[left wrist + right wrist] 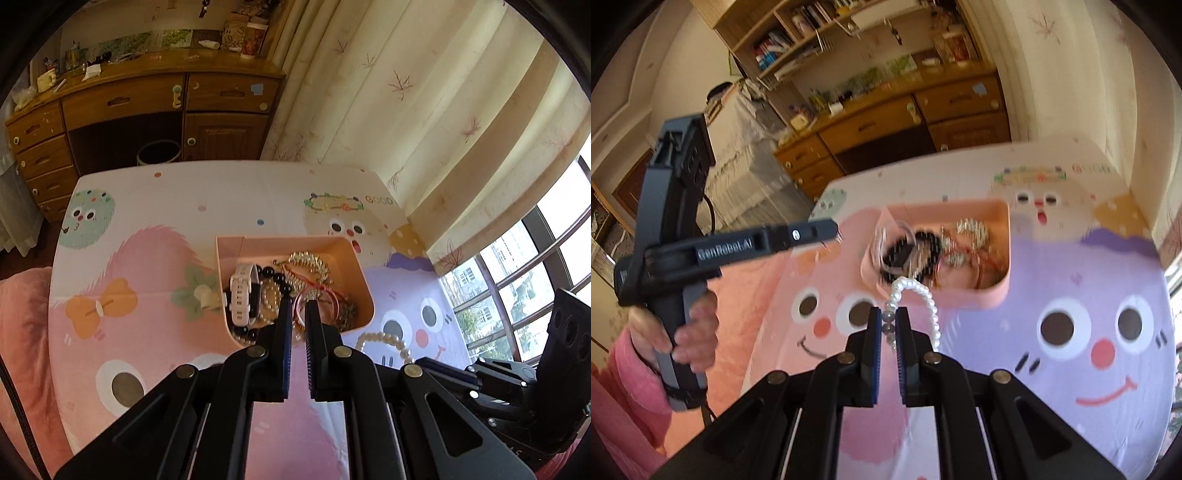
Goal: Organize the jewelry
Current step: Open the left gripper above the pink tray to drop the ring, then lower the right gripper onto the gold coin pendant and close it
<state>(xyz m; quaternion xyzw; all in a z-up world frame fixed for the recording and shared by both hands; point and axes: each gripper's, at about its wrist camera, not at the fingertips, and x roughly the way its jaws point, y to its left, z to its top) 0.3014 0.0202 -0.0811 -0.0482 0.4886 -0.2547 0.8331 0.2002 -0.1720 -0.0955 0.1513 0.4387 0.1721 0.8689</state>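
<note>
Cartoon-print mat (1071,258), beaded pearl bracelet (925,295)

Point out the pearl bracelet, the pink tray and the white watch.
pearl bracelet (932,306): right wrist view, right side of loop.
pink tray (364,280): left wrist view, right wall.
white watch (242,295): left wrist view, strap.

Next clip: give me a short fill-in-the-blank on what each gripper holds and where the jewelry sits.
1. The right gripper is shut on a ____ bracelet.
2. The white watch lies inside the ____ box.
3. The left gripper pinches a thin ____ bangle.

Missing words: pearl; pink; pink
</note>
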